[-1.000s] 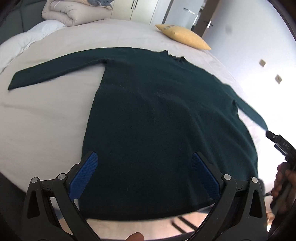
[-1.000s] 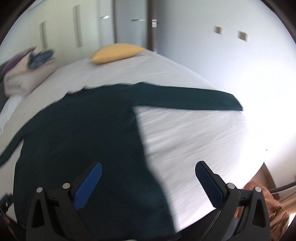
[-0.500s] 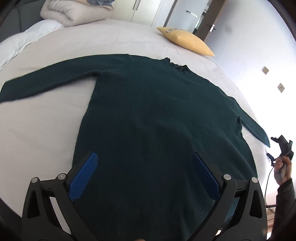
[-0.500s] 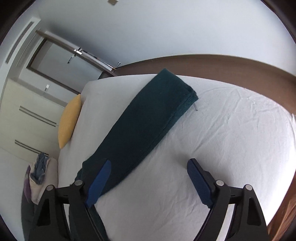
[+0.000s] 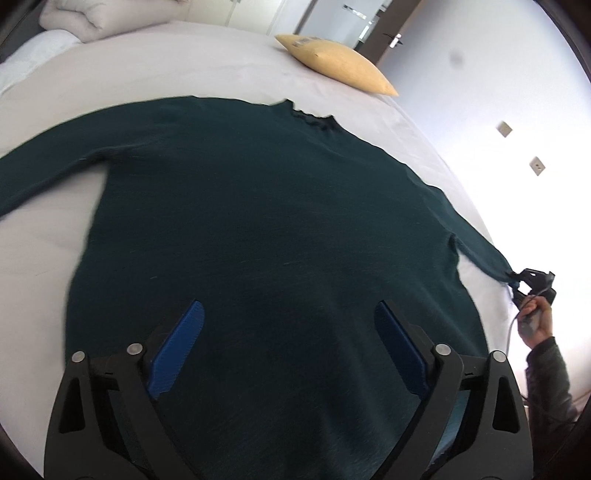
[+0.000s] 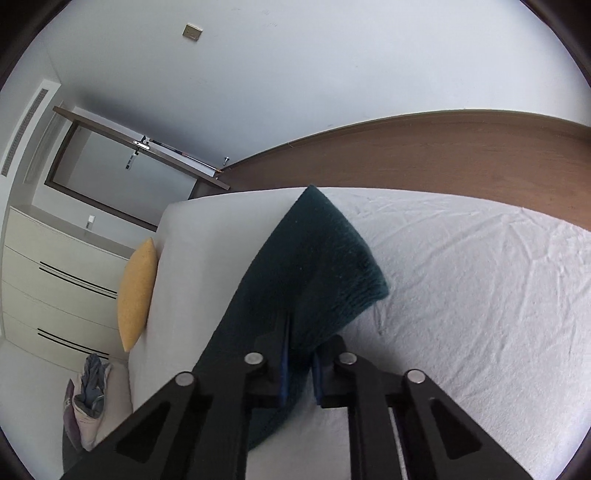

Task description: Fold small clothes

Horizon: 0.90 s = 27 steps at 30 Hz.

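Dark green knit sweater (image 5: 266,229) lies flat on the white bed (image 5: 48,258), its left sleeve cut off by the frame, the closing right gripper (image 6: 299,363) pinching its ribbed right cuff (image 6: 332,266), the left gripper (image 5: 291,343) spread but narrowing above the hem, the yellow pillow's (image 5: 340,72) label unreadable.

Location: home bedroom. Evidence: bed (image 6: 480,295) w/ white sheet, wood frame along its far edge; yellow pillow (image 5: 340,70) at a bed corner; folded duvet (image 5: 92,18) at the other corner; cream wardrobe (image 6: 55,295), door (image 6: 122,177), wall switches (image 5: 504,128).
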Each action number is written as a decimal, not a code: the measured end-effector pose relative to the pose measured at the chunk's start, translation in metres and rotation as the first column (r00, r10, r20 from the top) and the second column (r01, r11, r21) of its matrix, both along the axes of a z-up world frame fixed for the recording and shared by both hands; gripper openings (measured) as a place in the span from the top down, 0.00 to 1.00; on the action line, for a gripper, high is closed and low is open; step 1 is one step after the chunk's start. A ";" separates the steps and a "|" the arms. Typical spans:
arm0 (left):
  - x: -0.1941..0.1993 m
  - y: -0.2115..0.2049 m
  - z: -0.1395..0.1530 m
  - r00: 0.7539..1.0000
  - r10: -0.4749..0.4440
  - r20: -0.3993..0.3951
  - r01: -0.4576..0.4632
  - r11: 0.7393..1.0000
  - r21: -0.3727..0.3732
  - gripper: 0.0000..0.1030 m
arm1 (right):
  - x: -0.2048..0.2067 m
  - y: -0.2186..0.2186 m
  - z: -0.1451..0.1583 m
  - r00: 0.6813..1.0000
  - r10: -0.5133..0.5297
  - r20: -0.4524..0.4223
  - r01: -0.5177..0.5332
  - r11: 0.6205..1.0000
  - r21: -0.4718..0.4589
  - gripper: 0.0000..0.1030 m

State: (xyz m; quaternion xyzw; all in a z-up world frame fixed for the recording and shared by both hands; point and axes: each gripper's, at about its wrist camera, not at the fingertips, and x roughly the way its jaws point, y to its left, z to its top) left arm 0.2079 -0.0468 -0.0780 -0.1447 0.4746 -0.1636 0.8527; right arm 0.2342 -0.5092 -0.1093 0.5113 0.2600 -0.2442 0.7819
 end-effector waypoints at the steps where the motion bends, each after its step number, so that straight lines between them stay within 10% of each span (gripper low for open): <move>1: 0.005 -0.005 0.001 1.000 -0.014 0.000 0.014 1.000 -0.007 0.09 | 0.006 0.003 0.005 1.000 0.011 -0.026 -0.012 0.999 -0.044 0.90; 5: 0.023 -0.025 0.011 0.998 -0.053 0.024 0.054 0.998 -0.044 0.09 | 0.037 0.044 0.044 0.988 0.124 -0.092 -0.143 0.963 -0.228 0.91; 8: 0.042 -0.040 0.022 0.997 -0.070 0.041 0.074 0.992 -0.097 0.09 | 0.074 0.114 0.084 0.943 0.307 -0.132 -0.334 0.866 -0.371 0.91; 14: 0.085 -0.067 0.030 0.994 -0.112 0.012 0.111 0.953 -0.281 0.09 | 0.123 0.333 0.098 0.651 0.691 -0.314 -0.711 0.413 -0.569 0.91; 17: 0.105 -0.077 0.019 0.988 -0.146 -0.052 0.116 0.922 -0.370 0.09 | 0.137 0.389 0.066 0.557 0.717 -0.420 -0.781 0.279 -0.559 0.92; 27: 0.185 -0.093 -0.026 0.954 -0.158 -0.254 -0.017 0.819 -0.574 0.09 | 0.134 0.433 0.035 0.530 0.649 -0.546 -0.803 0.176 -0.570 0.91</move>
